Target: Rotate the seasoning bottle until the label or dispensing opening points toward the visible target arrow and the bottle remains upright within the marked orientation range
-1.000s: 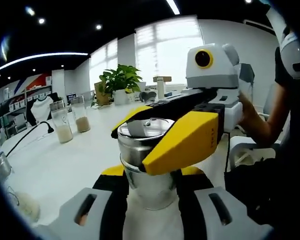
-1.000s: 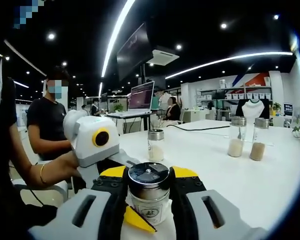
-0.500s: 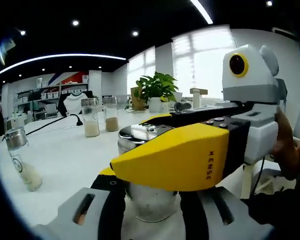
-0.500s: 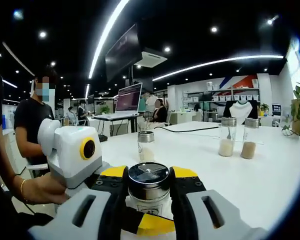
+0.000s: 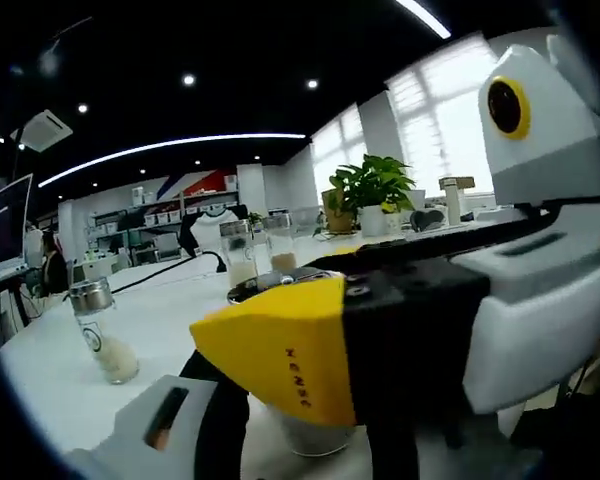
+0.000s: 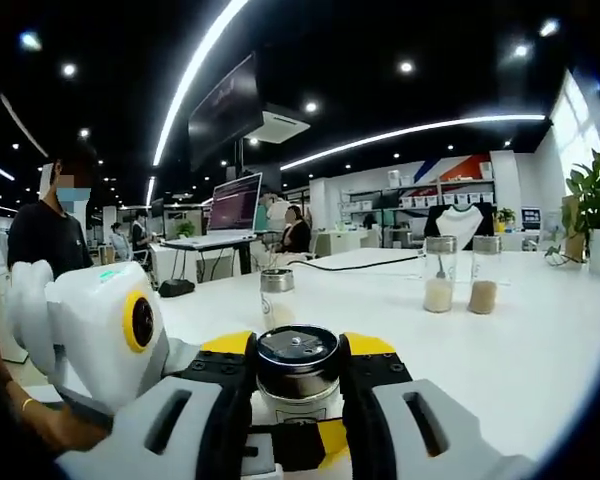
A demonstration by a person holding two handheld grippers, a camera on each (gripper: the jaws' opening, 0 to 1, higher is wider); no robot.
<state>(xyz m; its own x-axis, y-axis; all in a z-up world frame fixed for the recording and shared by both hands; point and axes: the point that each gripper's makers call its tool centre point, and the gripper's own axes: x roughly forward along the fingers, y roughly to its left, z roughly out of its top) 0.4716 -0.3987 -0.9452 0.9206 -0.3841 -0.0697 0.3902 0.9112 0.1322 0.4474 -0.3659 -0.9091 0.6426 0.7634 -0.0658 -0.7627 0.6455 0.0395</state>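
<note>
Seasoning bottle (image 6: pixel 298 375) upright on the white desk (image 6: pixel 500 350), clasped between both jaws of the right claw (image 6: pixel 298 395), black cap on top and a strip of label showing below it. In the left gripper view, same bottle (image 5: pixel 310 435) mostly hidden behind the right claw (image 5: pixel 380 335), which crosses in front as a yellow and black jaw. Left claw (image 5: pixel 310 440) low at the bottle's glass base; whether clenched on it or released, cannot tell. In the right gripper view, left claw (image 6: pixel 300 445) just under the bottle. Beyond the bottle: one lone shaker (image 6: pixel 276 297), then two jars (image 6: pixel 458 275) side by side, a potted plant (image 5: pixel 365 190) farther back. No target arrow to be found.

Likely risks: twisting with both claws crowding the bottle could tip it or drag it across the desk. With the label half covered by the jaws, overshooting the intended facing seems easy. A loose grip could let the glass slip rather than turn.
</note>
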